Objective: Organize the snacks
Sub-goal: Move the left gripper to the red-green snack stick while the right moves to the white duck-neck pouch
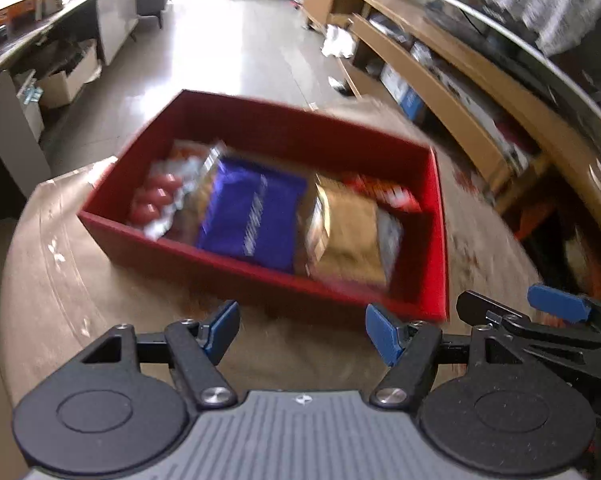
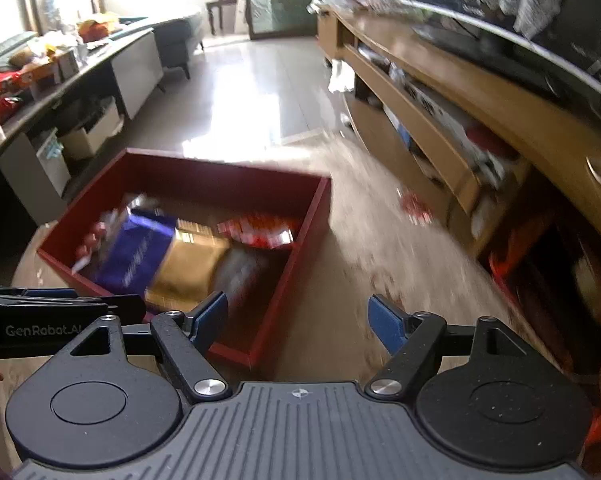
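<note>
Fingers of both grippers stand apart with nothing between them: left gripper [image 1: 302, 330] and right gripper [image 2: 296, 324] both hover above the wooden table [image 1: 60, 280], on the near side of the red box [image 1: 260, 276]. Both views motion-blurred.

Red box: open-topped, rectangular, sits on the table. Left wrist view – long axis runs from upper left to lower right, near corner just beyond the left gripper's right finger. Right wrist view – box lies left of the right gripper's centre line; its left fingertip [image 2: 210, 314] overlaps the box's near wall.

Contents, all placed relative to the box:
- blue packet [image 1: 252, 216], middle, long axis across the box's short side
- gold packet [image 1: 348, 236] touching the blue one, toward the box's right end, same orientation
- red-and-white packet [image 1: 384, 194] at the far right corner, partly under the gold one
- clear pack of red rounds [image 1: 156, 200] at the left end

Small red wrapper [image 2: 414, 204] lies on the table outside the box, well to its right
</note>
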Available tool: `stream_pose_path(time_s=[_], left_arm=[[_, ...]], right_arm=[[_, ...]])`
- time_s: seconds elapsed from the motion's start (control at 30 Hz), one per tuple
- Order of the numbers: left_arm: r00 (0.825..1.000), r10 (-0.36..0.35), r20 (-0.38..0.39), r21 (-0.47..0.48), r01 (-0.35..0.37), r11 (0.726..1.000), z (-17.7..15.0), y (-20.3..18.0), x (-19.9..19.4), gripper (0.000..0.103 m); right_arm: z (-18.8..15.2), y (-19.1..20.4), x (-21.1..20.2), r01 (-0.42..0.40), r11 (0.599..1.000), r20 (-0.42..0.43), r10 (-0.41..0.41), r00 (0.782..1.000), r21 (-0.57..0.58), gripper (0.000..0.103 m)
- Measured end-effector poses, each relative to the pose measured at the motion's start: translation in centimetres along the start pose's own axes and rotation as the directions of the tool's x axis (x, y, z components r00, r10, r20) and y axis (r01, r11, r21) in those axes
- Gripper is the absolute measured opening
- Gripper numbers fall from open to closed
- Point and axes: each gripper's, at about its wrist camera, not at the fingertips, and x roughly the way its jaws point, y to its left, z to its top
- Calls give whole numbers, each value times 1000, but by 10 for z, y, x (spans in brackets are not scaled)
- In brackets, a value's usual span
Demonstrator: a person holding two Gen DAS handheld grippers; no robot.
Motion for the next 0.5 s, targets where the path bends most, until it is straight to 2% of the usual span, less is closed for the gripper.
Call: stream_pose_path(time_s=[0.13,0.27,0.37,0.5], left_arm=[[998,-24,-51,66,27,997,-26,-13,0,69],[987,-98,-126,143,116,983,-55,-25,-1,69],[968,-152,-202,221,196,955,-78,-36,1,69],[940,-178,-292,320,271,908,-102,-49,1,69]], right_arm=[[-26,-10,-6,3,1000,-55,-2,998,10,82],[-55,-22,-20,11,1000,-86,-9,996,29,83],[-76,-33,-30,11,998,-106,-4,994,64,83],[-99,-44,-41,8,994,-128,6,992,108,84]])
